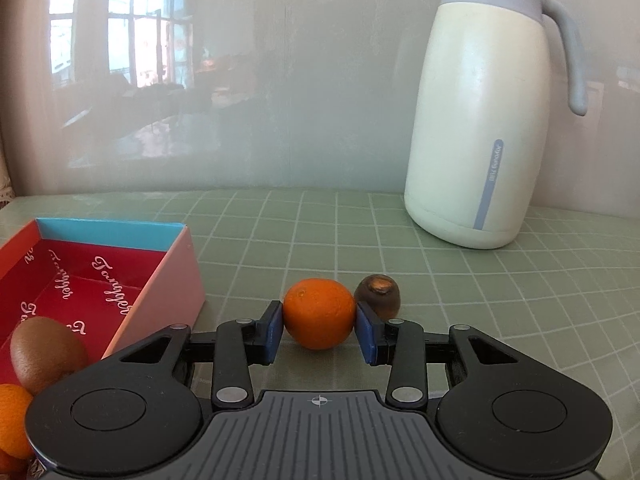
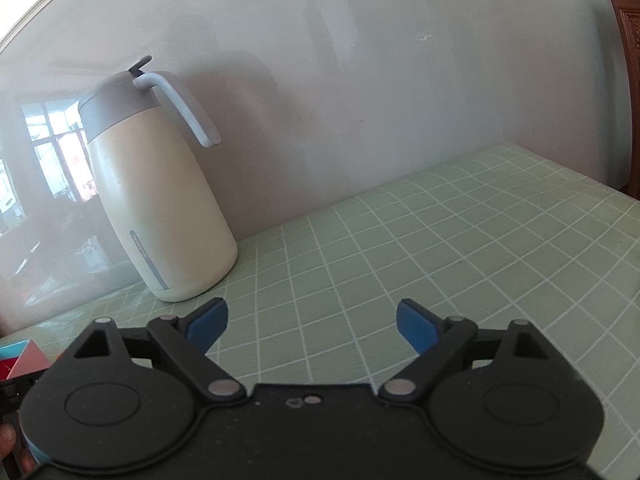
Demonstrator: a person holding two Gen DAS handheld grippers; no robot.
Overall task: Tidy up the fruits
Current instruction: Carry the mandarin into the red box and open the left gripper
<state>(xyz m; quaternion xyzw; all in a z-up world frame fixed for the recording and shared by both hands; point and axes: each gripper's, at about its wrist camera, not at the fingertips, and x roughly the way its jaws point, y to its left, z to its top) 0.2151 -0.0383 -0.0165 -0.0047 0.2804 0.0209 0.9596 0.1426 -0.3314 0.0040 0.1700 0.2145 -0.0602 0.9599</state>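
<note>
So right now my left gripper [image 1: 319,330] has its fingers [image 1: 272,332] clamped on both sides of the orange [image 1: 319,313], which looks like it's sitting on the bench [image 1: 500,304] or only just off it, can't tell from this angle. There's a small brown fruit [image 1: 378,295] touching or nearly touching the orange right behind the right pad, so I reckon the trick is to lift straight up first instead of dragging sideways, otherwise I'll probably knock that one rolling. Then swing left over the red box [image 1: 100,276], which already has a kiwi [image 1: 46,354] and another orange [image 1: 14,424] in the near corner. I'd clear the pink wall with room to spare and set it down in the bare part. Right gripper [image 2: 312,326] is spread wide, holding nothing, hanging over bare bench near the thermos jug [image 2: 160,200].
</note>
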